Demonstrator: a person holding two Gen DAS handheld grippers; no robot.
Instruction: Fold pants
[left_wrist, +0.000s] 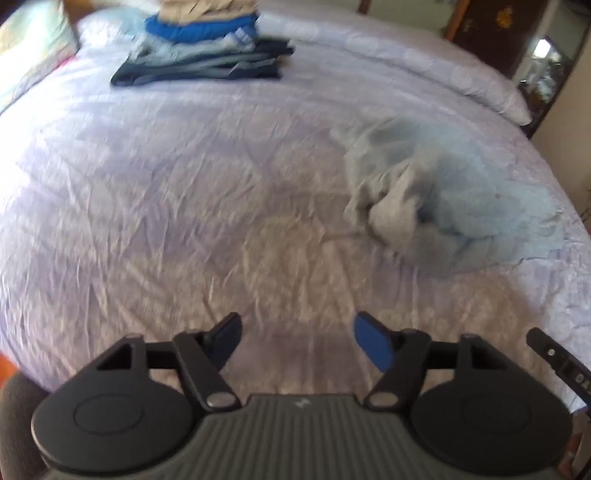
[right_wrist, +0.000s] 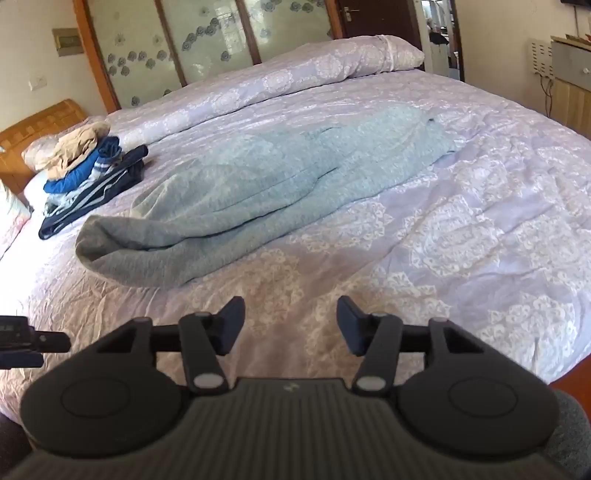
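I hold both grippers over the near edge of the bed with its lilac, white-patterned quilt (right_wrist: 461, 229), each tilted downward toward the cover. My left gripper (left_wrist: 295, 339) leans more steeply; its fingers (left_wrist: 373, 345) stand apart with nothing between them, only bare quilt showing in the gap. My right gripper (right_wrist: 291, 325) tips down more gently, its fingers (right_wrist: 231, 321) likewise spread and empty, hovering above the quilt without touching any cloth.

The light grey-blue knitted pants (right_wrist: 280, 184) lie unfolded on the bed, beyond my right gripper and a little to its left, stretched lengthwise away from me with the crumpled grey end nearest. From my left wrist view the same pants (left_wrist: 424, 199) sit bunched to the right of my left gripper and farther up the bed, blurred in the picture.

A stack of folded clothes, dark navy at the bottom, bright blue and beige on top (right_wrist: 88, 173), rests at the bed's far left side, well apart from the pants.
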